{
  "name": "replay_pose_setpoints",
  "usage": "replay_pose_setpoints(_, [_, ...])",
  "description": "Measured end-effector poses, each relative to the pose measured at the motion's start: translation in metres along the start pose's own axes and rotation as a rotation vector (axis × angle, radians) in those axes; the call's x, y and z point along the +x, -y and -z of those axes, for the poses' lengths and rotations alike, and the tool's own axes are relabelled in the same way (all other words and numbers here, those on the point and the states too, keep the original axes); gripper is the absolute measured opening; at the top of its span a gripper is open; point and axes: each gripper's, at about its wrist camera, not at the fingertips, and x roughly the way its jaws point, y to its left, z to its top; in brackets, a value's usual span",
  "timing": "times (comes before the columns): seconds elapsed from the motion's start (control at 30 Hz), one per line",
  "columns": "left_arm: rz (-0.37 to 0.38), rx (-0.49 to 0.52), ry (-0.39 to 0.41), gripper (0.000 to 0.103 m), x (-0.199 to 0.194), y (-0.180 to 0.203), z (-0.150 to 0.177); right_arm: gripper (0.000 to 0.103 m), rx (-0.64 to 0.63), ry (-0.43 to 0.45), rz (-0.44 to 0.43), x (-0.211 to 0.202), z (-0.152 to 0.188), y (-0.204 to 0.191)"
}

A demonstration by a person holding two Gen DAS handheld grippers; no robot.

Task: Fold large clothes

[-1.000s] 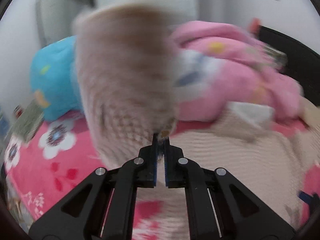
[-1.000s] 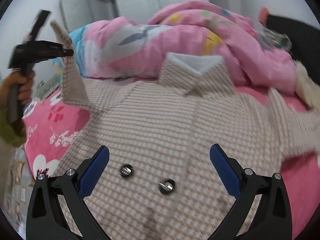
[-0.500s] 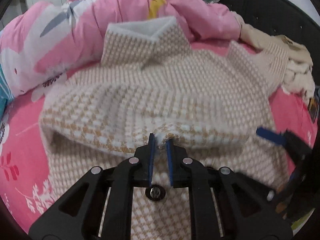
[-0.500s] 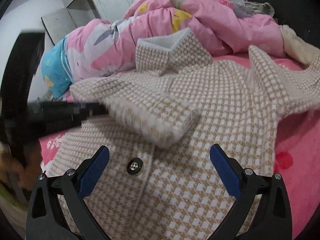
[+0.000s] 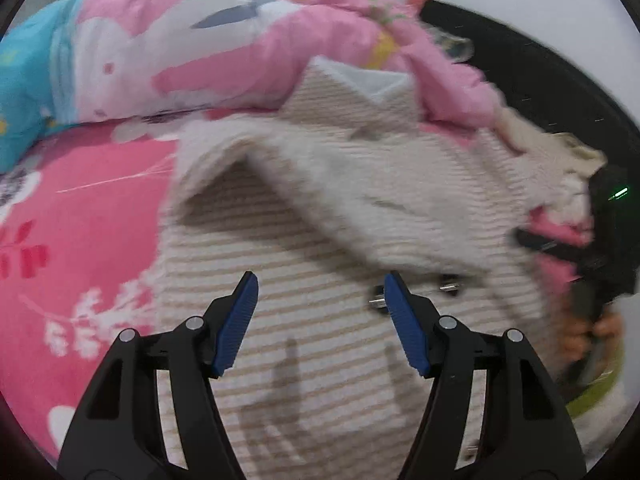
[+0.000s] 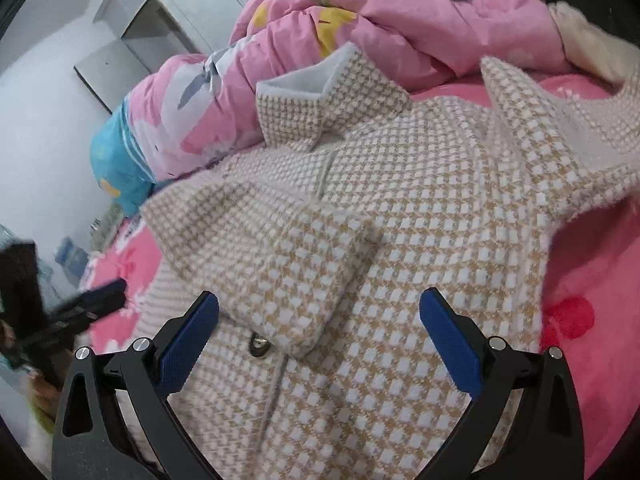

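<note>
A beige-and-white houndstooth coat (image 6: 420,216) lies front-up on the pink bed, collar (image 6: 320,108) toward the quilt. Its left sleeve (image 6: 288,276) is folded across the chest, cuff near a metal button (image 6: 259,345). The right sleeve (image 6: 560,136) sticks out to the right. My left gripper (image 5: 320,320) is open and empty above the coat (image 5: 304,240), the folded sleeve (image 5: 360,208) just ahead. My right gripper (image 6: 320,336) is open and empty over the coat's front. The left gripper also shows at the left edge of the right wrist view (image 6: 80,312).
A crumpled pink quilt (image 6: 360,40) and a blue pillow (image 6: 116,160) lie behind the coat. The pink floral bedsheet (image 5: 80,216) is bare to the left. A cream garment (image 6: 592,44) lies at the far right by the dark headboard (image 5: 540,80).
My left gripper carried the sleeve across the coat, laid it on the chest, opened and drew back. My right gripper stayed open over the coat.
</note>
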Motion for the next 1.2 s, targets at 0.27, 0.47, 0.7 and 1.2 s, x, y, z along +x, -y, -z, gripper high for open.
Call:
replay_pose_setpoints(0.27, [-0.158, -0.042, -0.095, 0.062, 0.049, -0.031, 0.019, 0.079, 0.2, -0.179, -0.118, 0.032, -0.022, 0.014])
replay_pose_setpoints(0.47, [-0.131, -0.081, -0.07, 0.062, 0.059, -0.041, 0.035, 0.053, 0.203, -0.278, 0.002, 0.077, -0.03, 0.016])
replay_pose_setpoints(0.7, [-0.125, -0.104, -0.04, 0.062, 0.055, -0.045, 0.038, 0.01, 0.004, -0.212, 0.148, 0.069, -0.043, -0.024])
replay_pose_setpoints(1.2, [-0.065, -0.172, -0.051, 0.062, 0.05, -0.063, 0.037, 0.009, -0.05, -0.08, 0.415, 0.046, -0.111, 0.013])
